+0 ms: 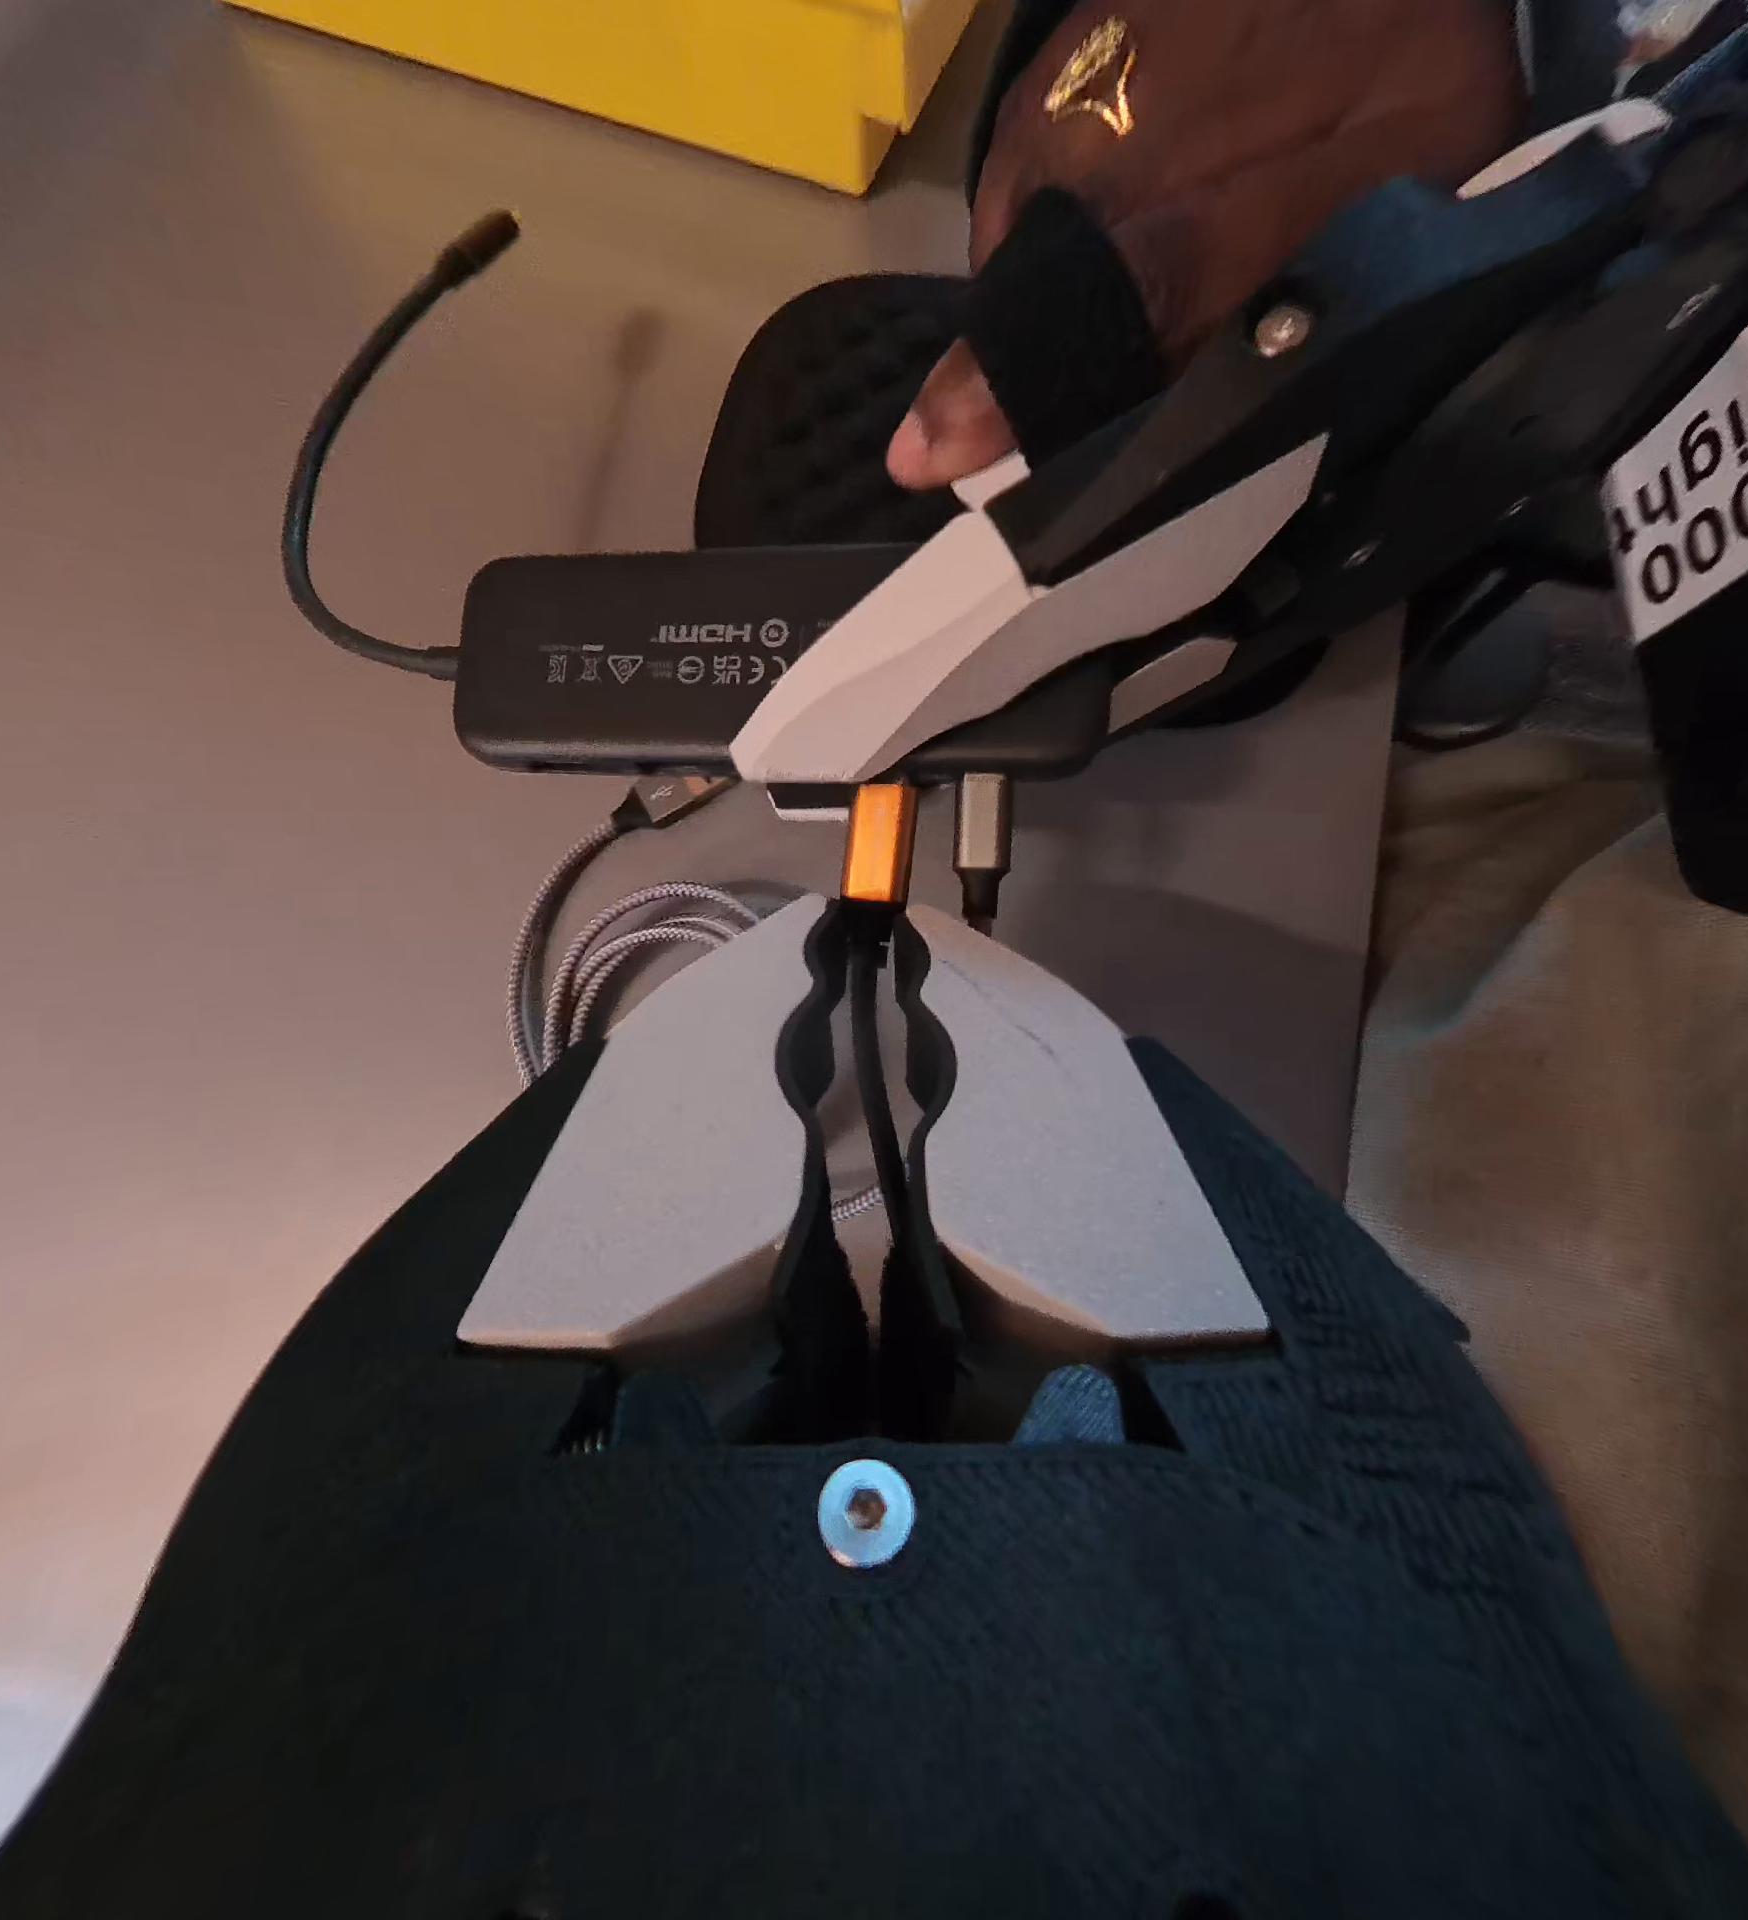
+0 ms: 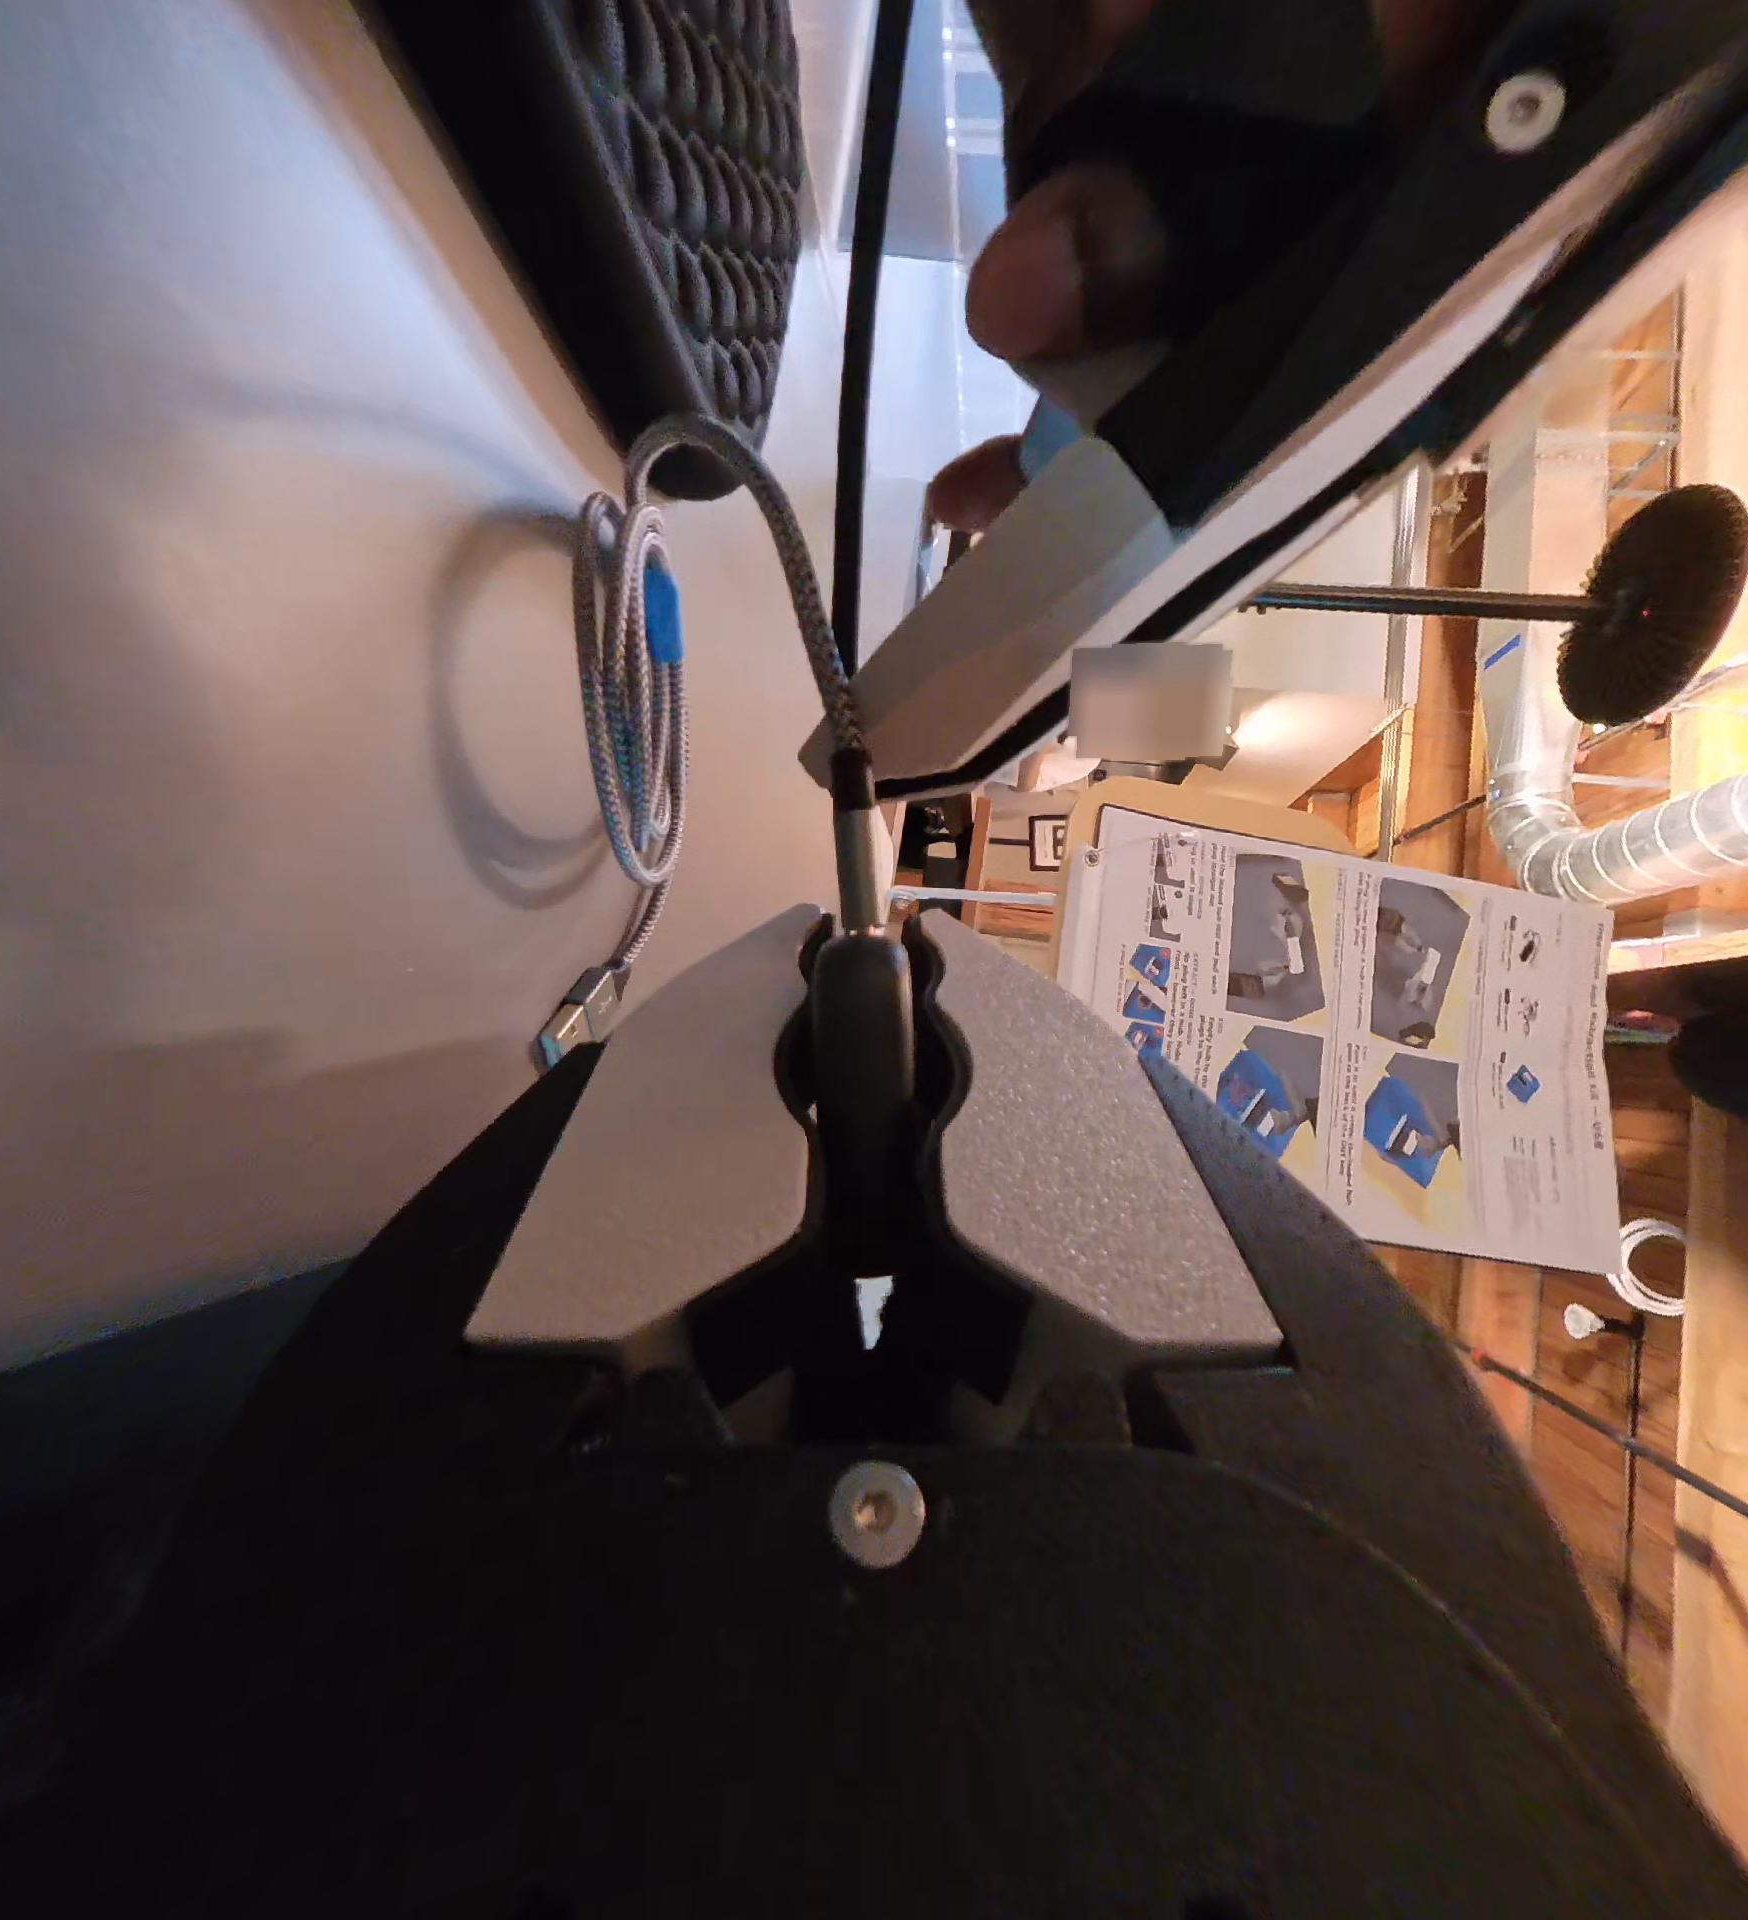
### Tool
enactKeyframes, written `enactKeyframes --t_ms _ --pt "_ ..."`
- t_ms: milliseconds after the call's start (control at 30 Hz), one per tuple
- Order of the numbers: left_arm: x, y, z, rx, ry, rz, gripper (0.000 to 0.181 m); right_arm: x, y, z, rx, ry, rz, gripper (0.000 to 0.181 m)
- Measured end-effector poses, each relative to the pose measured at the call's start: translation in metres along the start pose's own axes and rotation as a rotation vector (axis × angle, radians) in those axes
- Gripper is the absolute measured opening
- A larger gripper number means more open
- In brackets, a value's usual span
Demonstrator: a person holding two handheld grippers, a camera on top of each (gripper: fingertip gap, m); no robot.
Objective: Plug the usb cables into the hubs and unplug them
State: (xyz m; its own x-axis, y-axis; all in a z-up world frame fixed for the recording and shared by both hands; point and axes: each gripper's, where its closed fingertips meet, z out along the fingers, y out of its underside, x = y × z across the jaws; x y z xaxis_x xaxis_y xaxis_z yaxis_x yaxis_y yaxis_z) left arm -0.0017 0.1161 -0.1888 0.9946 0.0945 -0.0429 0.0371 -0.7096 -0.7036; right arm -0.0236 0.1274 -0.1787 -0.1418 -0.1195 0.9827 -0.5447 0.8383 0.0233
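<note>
Gripping hub (image 1: 641,665), right gripper (image 1: 818,774); left gripper (image 1: 854,925) on orange plug (image 1: 876,842)

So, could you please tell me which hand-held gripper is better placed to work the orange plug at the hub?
Left: the left hand-held gripper is shut on the orange plug's cable, while the right hand-held gripper clamps the hub.

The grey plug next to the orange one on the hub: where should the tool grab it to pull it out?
Grip the grey plug by its metal shell, on the two flat side faces, coming from the cable side in line with it. The shell sticks straight out of the hub edge, so a straight pull should free it. The orange plug sits close beside it, leaving a narrow gap for a finger.
</note>
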Motion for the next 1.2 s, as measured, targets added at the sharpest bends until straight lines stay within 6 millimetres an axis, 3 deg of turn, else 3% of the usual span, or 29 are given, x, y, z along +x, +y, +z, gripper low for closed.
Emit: enactKeyframes --t_ms 233,333,433,600,733,933,1200 --pt "0.001 0.002 -0.003 0.101 -0.002 -0.061 0.008 0.001 -0.001 0.002 0.008 0.044 -0.043 0.014" --pt "0.005 0.008 -0.009 0.114 0.014 -0.077 0.008 -0.003 0.009 0.003 -0.024 0.062 -0.042 0.027" --pt "0.003 0.014 -0.009 0.105 0.0 -0.079 0.008 -0.013 0.012 0.004 -0.023 0.038 -0.02 0.013" --pt "0.007 0.015 -0.009 0.098 0.012 -0.05 0.008 -0.008 0.008 0.001 -0.005 0.051 -0.025 0.012" --pt "0.02 0.003 -0.011 0.17 0.095 -0.04 0.009 -0.005 0.006 0.0 0.01 0.026 0.021 0.014" --pt "0.01 0.011 -0.001 0.125 0.002 -0.148 0.008 -0.009 0.013 0.006 -0.1 0.01 -0.014 0.011" --pt "0.003 0.009 0.001 0.132 -0.029 -0.151 0.009 -0.011 0.014 0.01 -0.135 -0.02 0.017 0.011"
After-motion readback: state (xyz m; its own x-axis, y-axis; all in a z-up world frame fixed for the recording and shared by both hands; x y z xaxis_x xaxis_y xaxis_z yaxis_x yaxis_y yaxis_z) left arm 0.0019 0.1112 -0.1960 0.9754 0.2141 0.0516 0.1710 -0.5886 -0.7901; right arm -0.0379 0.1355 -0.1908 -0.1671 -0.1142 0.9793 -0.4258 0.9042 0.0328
